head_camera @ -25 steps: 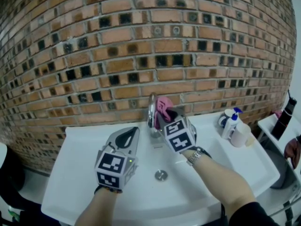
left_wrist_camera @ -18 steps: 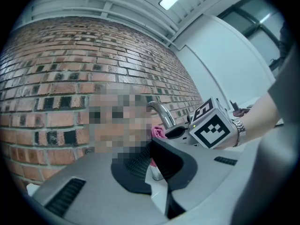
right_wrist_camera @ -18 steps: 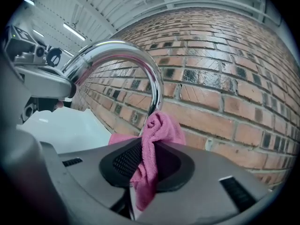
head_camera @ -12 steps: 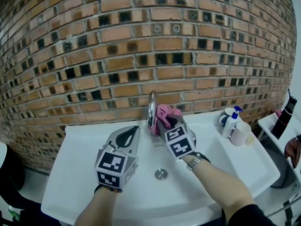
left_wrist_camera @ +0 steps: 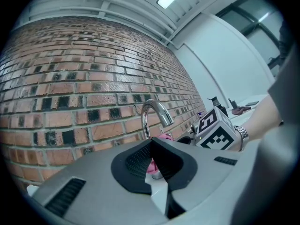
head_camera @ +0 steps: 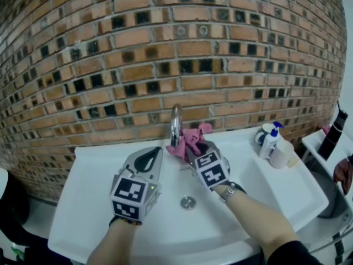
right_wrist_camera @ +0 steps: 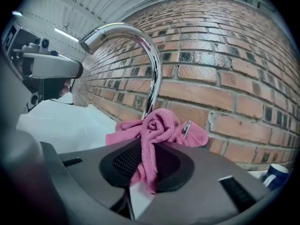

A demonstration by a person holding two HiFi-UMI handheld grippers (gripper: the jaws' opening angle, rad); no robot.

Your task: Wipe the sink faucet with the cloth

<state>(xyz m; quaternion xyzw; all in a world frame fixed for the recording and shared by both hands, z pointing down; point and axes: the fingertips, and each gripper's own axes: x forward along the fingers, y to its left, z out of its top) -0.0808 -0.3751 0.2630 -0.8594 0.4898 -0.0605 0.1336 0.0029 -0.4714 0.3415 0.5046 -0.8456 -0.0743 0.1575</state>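
Note:
A chrome gooseneck faucet [head_camera: 176, 125] stands at the back of the white sink [head_camera: 99, 192], against the brick wall. My right gripper [head_camera: 194, 146] is shut on a pink cloth [head_camera: 188, 137], and the cloth bunches against the foot of the faucet [right_wrist_camera: 151, 78]; a chrome lever pokes out of the pink cloth [right_wrist_camera: 157, 125]. My left gripper [head_camera: 148, 160] hangs shut and empty over the basin, to the left of the faucet. In the left gripper view the faucet [left_wrist_camera: 153, 114] rises beyond the closed jaws, with the right gripper's marker cube beside it.
A drain [head_camera: 188, 202] lies in the basin between my forearms. A blue-topped pump bottle [head_camera: 268, 143] and a white cup [head_camera: 281, 156] stand on the sink's right back corner. A dark bottle [head_camera: 333, 134] stands on a white ledge at far right.
My right gripper has sunk down the faucet with the cloth, from near the top of the neck to its base. The left gripper has stayed where it was.

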